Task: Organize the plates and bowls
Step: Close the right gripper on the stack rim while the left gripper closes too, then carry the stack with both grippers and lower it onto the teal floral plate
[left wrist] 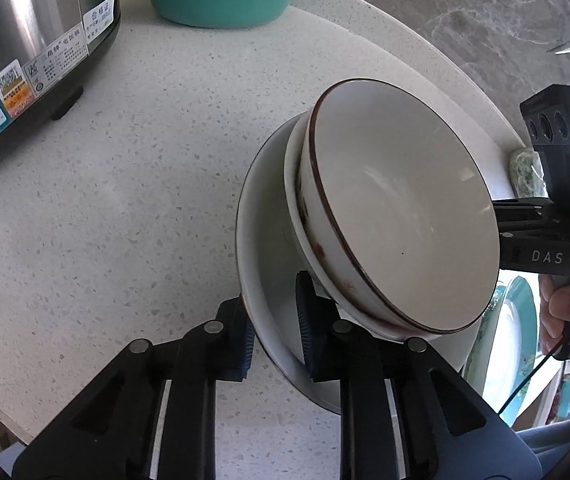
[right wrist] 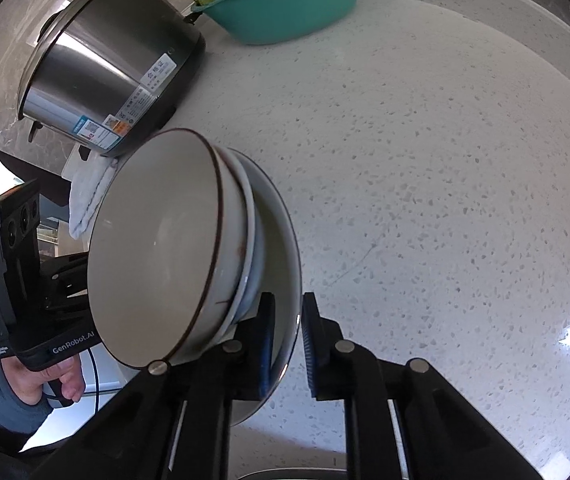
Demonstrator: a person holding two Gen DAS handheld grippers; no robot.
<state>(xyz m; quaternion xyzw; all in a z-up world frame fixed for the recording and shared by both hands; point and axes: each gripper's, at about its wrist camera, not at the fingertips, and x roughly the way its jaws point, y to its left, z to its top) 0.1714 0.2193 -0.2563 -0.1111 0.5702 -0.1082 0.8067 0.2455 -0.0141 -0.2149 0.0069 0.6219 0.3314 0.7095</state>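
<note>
Speckled white table, rice cooker behind; I've got left tool & right tool each clamped on the plate rim, opposite sides, prob to steady the stacked bowls

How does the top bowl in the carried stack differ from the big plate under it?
The top bowl is deeper and narrower; the plate is shallower and spreads out wider than the stack. The bowl has a dark brown line along its rim; the plate's edge looks mostly plain. The left gripper and right gripper pinch the plate's edge, not the bowl. Both are white, glossy and tilted together above the counter.
</note>
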